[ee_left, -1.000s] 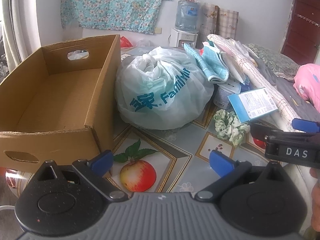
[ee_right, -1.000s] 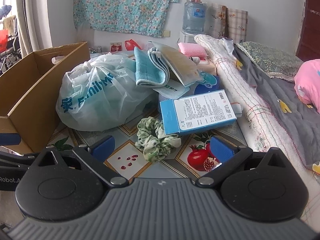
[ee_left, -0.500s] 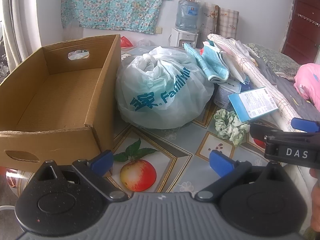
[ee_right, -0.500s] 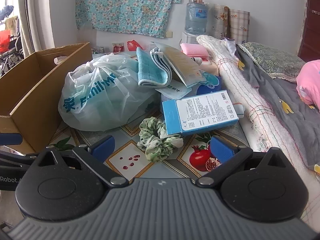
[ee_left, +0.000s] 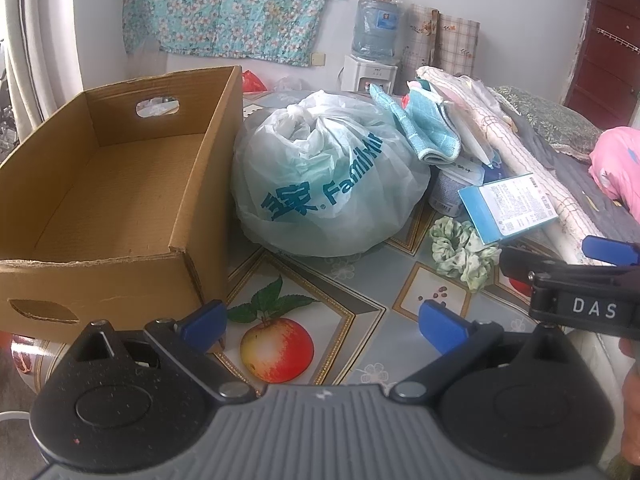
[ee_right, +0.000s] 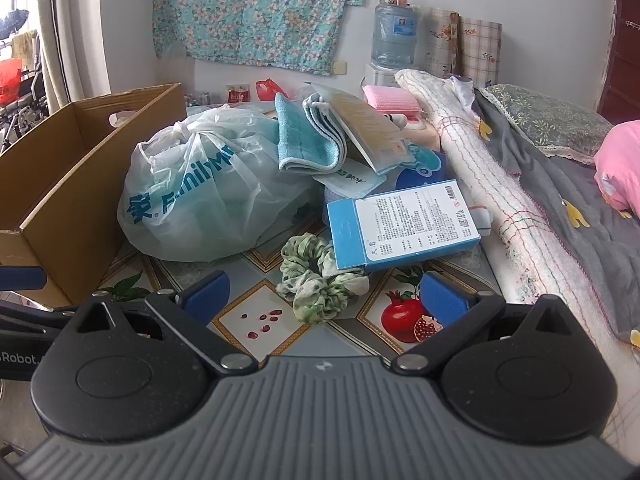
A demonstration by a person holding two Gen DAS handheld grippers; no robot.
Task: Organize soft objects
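A lived-in bedroom at home: a bed [ee_right: 560,184] with a grey quilt and floral pillow [ee_right: 548,120] at 3 o'clock, a flowered cloth [ee_right: 256,8] pinned on the wall at 12, a water dispenser [ee_right: 390,40] beside it, and a fruit-patterned bench [ee_right: 256,320] piled with household clutter.

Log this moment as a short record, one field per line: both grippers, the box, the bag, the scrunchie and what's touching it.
left gripper: open, holding nothing
right gripper: open, holding nothing, aimed at the scrunchie
cardboard box: nothing visible inside
plastic bag: knotted, beside the box
green scrunchie: on the tablecloth, partly under the blue carton
blue carton: lying tilted, its edge over the scrunchie
teal towel: folded, atop the pile
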